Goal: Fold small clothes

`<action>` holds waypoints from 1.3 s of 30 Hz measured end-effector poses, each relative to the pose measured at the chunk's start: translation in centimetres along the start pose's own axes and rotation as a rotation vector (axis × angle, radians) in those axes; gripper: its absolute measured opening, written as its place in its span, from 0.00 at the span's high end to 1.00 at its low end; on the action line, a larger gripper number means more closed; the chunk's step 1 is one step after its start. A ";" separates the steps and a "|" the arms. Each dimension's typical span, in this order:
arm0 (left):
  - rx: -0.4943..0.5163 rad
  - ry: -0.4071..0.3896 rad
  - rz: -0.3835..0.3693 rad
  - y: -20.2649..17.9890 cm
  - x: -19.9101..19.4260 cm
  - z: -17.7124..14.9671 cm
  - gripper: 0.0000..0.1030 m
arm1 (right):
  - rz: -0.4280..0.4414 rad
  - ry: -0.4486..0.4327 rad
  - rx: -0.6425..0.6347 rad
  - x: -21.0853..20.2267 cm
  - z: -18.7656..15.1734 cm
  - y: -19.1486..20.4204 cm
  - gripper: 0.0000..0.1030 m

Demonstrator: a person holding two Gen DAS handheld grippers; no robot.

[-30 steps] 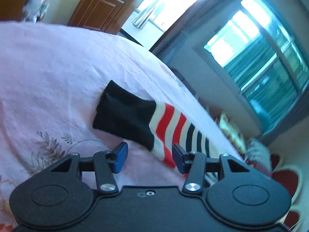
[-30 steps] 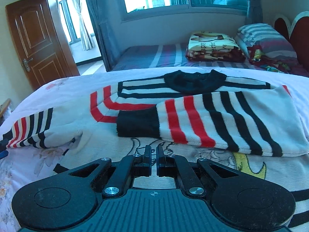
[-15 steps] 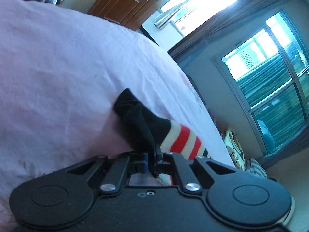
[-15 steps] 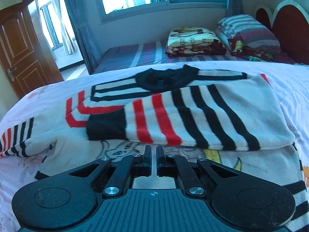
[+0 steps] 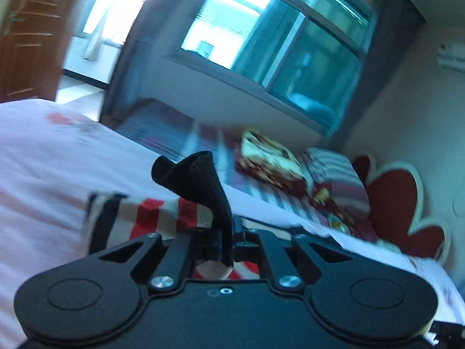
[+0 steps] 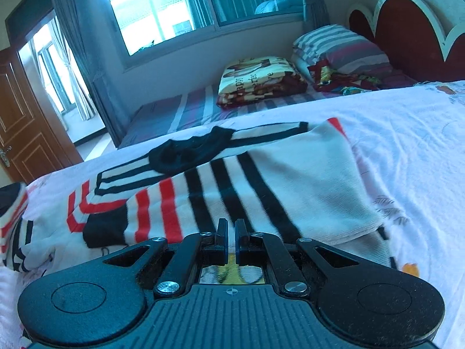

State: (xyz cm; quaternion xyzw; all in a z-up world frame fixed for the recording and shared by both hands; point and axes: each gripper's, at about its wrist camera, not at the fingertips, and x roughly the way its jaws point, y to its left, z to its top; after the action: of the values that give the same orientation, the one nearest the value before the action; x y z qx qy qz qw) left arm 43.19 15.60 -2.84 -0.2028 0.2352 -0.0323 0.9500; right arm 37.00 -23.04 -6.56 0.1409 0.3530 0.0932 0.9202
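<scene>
A white sweater [image 6: 290,180] with black and red stripes lies flat on the pink floral bedspread [image 6: 407,133]. One sleeve is folded across its chest, its black cuff [image 6: 104,229] pointing left. My left gripper [image 5: 229,238] is shut on the other sleeve's black cuff [image 5: 200,180], which stands up out of the jaws. The striped sleeve [image 5: 162,215] trails left, lifted off the bed. That raised sleeve [image 6: 11,212] shows at the left edge of the right wrist view. My right gripper [image 6: 231,232] is shut and empty, low over the sweater's lower part.
Beyond the bedspread lies a second bed with a striped sheet [image 6: 174,110], a folded printed blanket [image 6: 258,81] and striped pillows [image 6: 340,46]. A red scalloped headboard [image 6: 407,29] stands at right. A wooden door [image 6: 23,116] and curtained windows [image 6: 180,8] are behind.
The left gripper went from open around the cuff to shut on it, then lifted and swung it towards the sweater body. The right gripper, still shut, slid closer over the sweater.
</scene>
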 end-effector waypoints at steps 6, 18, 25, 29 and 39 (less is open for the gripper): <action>0.188 0.119 -0.034 -7.4 4.8 -3.7 0.96 | -0.009 -0.013 0.050 -1.0 0.3 -3.7 0.98; 0.299 0.303 -0.102 -12.6 8.8 -8.9 0.87 | -0.004 -0.022 0.137 -2.9 0.1 -8.2 0.98; 0.402 0.184 -0.148 -14.8 5.0 -10.0 0.37 | 0.029 -0.105 0.107 -2.8 1.2 -5.2 0.15; 0.361 0.059 0.006 -10.2 -1.4 -9.4 0.40 | 0.192 -0.041 0.139 -0.2 1.8 -2.4 0.35; 0.301 0.096 0.208 -0.8 -4.7 -9.2 0.36 | 0.267 0.129 0.246 7.3 1.7 1.8 0.42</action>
State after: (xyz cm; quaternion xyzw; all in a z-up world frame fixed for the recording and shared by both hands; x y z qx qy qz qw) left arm 34.80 12.20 -7.93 -0.0310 0.2926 0.0215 0.9555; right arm 43.35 -19.68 -9.34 0.2917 0.3981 0.1797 0.8509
